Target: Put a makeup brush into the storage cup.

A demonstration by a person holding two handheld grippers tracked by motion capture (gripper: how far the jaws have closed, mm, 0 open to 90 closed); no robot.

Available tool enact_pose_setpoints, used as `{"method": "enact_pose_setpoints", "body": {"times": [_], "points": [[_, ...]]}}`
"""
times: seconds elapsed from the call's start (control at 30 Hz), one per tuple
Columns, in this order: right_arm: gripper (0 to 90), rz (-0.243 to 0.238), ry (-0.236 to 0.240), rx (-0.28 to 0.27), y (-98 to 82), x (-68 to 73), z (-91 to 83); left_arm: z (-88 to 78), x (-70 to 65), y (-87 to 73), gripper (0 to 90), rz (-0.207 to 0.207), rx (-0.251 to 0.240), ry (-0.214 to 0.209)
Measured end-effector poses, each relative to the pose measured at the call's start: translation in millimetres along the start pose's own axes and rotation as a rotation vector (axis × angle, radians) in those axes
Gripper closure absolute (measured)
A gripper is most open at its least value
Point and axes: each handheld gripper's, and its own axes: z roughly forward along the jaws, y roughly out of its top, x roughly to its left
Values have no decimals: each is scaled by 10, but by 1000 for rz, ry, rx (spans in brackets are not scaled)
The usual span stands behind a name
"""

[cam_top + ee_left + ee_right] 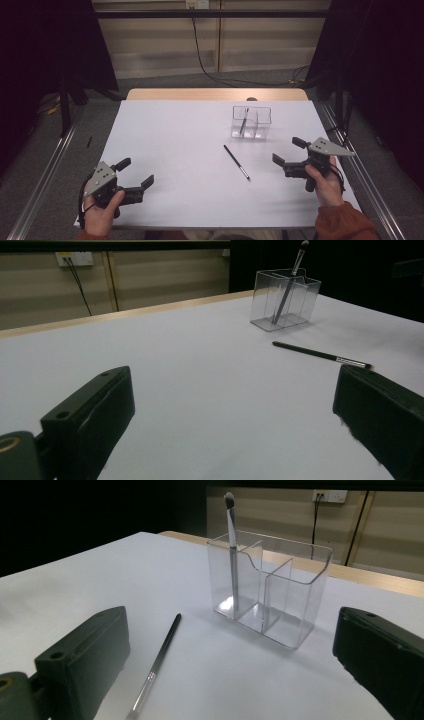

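Note:
A clear plastic organiser [251, 122] [285, 305] [270, 587] with compartments stands on the white table, right of centre. A silver-handled brush [243, 122] [289, 282] [232, 550] stands upright in its left compartment. A dark pencil-like brush [236, 162] [320, 354] [156, 662] lies flat on the table in front of the organiser. My left gripper [136, 172] [235, 425] is open near the table's front left corner, with nothing between its jaws. At the right edge my right gripper [289, 151] [230, 670] stands open too, pointed toward the lying brush and the organiser.
The white table surface [185, 145] has a wooden strip [215, 94] along its far edge. Metal rails [45, 170] run along both sides of the table. A black cable [205, 65] hangs down the back wall from a socket.

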Motion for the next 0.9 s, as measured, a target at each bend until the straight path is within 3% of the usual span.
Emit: {"method": "enact_pose_setpoints", "body": {"times": [0.33,0.67,0.9], "points": [[8,18,-27,-14,-116,25,-237,-32,13,-20,32,-14,-15,46],[4,-5,-23,-17,-201,103,-419,-117,15,-21,31,-30,-29,37],[3,-1,-14,-13,-204,73,-406,-105,14,-15,31,-26,-28,33]]}}
